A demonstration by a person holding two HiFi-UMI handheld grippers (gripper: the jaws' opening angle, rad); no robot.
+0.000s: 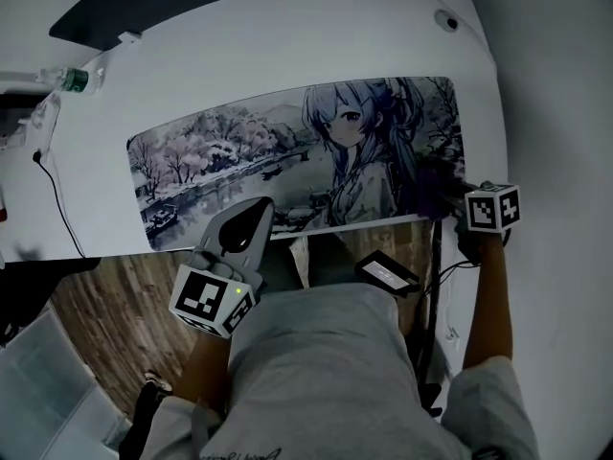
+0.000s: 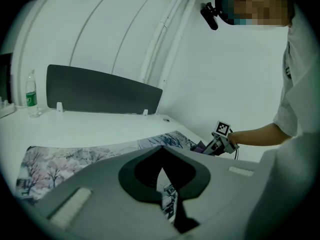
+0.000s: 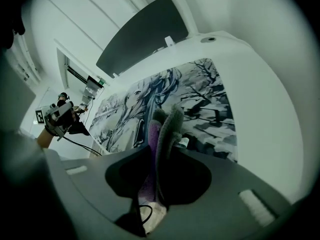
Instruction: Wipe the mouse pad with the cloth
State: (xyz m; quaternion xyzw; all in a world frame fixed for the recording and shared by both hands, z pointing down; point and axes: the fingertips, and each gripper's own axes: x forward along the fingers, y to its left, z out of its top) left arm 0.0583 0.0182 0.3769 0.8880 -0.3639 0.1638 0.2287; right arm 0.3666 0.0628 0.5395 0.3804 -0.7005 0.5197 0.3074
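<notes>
The right claw [image 3: 159, 149] is clamped on a purple and grey cloth [image 3: 167, 126]. The cloth stands up in folds between the jaws and sticks out past their tips. From the head view, this claw [image 1: 447, 199] holds the cloth [image 1: 436, 185] against the near right corner of the mouse pad [image 1: 239, 151]. The pad is a long mat printed with a drawn girl and snowy trees.

The left claw [image 2: 161, 151] has its jaws together at the tips and holds nothing; only a thin slit of the printed pad shows between them. In the head view it [image 1: 251, 220] sits over the pad's near edge, left of the middle, well apart from the right one. I cannot tell whether it touches the pad.

The pad lies flat along the white counter [image 1: 287, 46] and covers most of its length. A clear bottle [image 1: 67, 80] with a green label stands at the far left corner. A thin black cable [image 1: 57, 199] trails over the left end. A dark panel [image 2: 100, 91] stands upright along the back edge. Wood-pattern floor [image 1: 124, 324] shows below the near edge.
</notes>
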